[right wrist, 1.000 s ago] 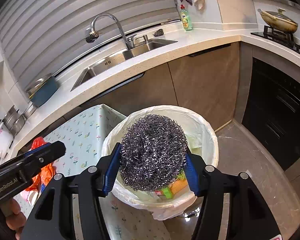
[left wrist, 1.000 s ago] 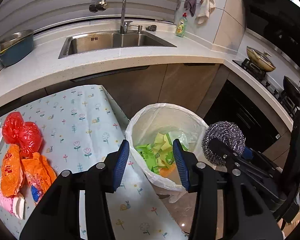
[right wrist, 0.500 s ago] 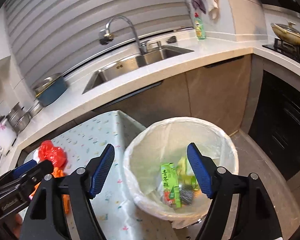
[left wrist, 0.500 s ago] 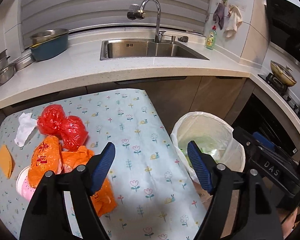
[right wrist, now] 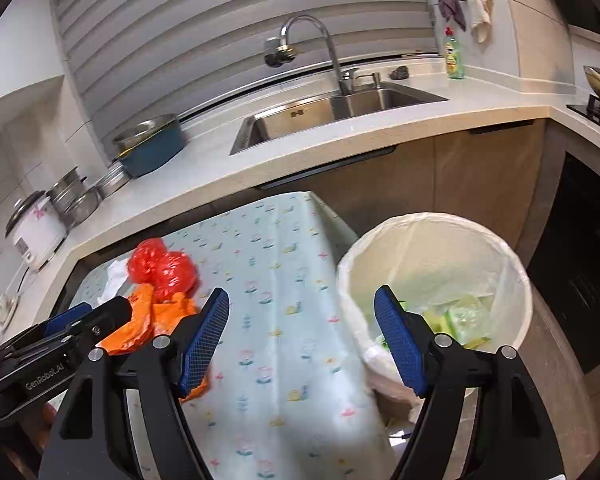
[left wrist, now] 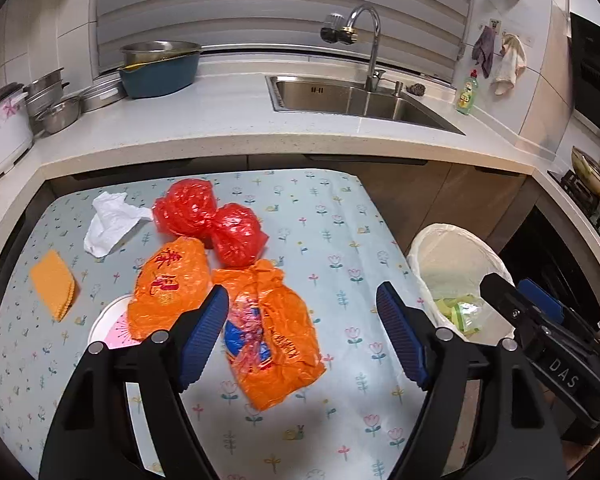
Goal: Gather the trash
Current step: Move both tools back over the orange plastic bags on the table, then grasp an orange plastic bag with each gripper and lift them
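Trash (left wrist: pixel 274 332) lies on the table (left wrist: pixel 340 240); both hand-held grippers gape.

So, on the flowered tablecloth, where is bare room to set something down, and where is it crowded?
Bare cloth runs along the right side of the tablecloth, between the red bags and the edge next to the trash bin. The near strip below the orange bag is bare too. The left half is crowded: white tissue, orange cloth, second orange bag.
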Demonstrator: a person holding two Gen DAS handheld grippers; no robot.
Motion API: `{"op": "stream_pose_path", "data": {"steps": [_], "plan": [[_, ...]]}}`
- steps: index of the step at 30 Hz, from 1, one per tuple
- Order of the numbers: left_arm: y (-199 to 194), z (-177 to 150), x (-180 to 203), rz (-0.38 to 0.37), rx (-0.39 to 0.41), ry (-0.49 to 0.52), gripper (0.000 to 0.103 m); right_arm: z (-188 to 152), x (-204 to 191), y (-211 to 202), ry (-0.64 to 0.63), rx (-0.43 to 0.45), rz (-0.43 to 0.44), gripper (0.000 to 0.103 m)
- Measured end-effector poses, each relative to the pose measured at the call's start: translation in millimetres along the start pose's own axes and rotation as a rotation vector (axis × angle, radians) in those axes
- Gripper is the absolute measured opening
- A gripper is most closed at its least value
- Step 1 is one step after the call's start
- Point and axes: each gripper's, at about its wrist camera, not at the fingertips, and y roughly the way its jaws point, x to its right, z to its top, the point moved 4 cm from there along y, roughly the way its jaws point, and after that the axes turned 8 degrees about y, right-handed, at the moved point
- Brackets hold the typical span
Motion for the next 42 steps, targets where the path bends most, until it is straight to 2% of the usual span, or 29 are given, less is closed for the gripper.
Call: {"op": "stream_pose_path", "data": {"steps": [7,11,13,20,27,39,42], "plan": [[-10.1,-18.9,-52.1,0.058,-0.013,-0.053,0.078,-24.8,-47.4,6.6,-0.051,-0.04,0.042,0.072],[-12.3,-32.4,-80.4,0.099,-0.027,-0.076,0.087,-39.1,-69.2,14.7,-0.074,-0.069,0.06,0.072],[-12.0,-39.6,-95.1,0.115,-0.035,-0.084,0.087,-47.8,-80.8,20.5,-0.087,-0.085,0.064,0.072],[-4.6,-54.2,-129.7,0.112,-0.071,-0.115,0.088,-72.9,-106.2,42.8,-0.107,-0.137,0.069,0.072],[17.0,-53.5,-137.6,0.107,-0.092,-0.09,0.091,-88.9,-108.9,68.9,-0.099,-0.185,0.045,0.072],[98.0,-40.2,-130.9,0.079,-0.18,-0.046,0.094,-102.9,-99.8,118.3,-0.088,-0.256,0.009,0.072],[115.6,-42.4,-131.3,0.074,-0.211,-0.046,0.094,-105.1,-102.8,123.0,-0.112,-0.247,0.007,0.073]]}}
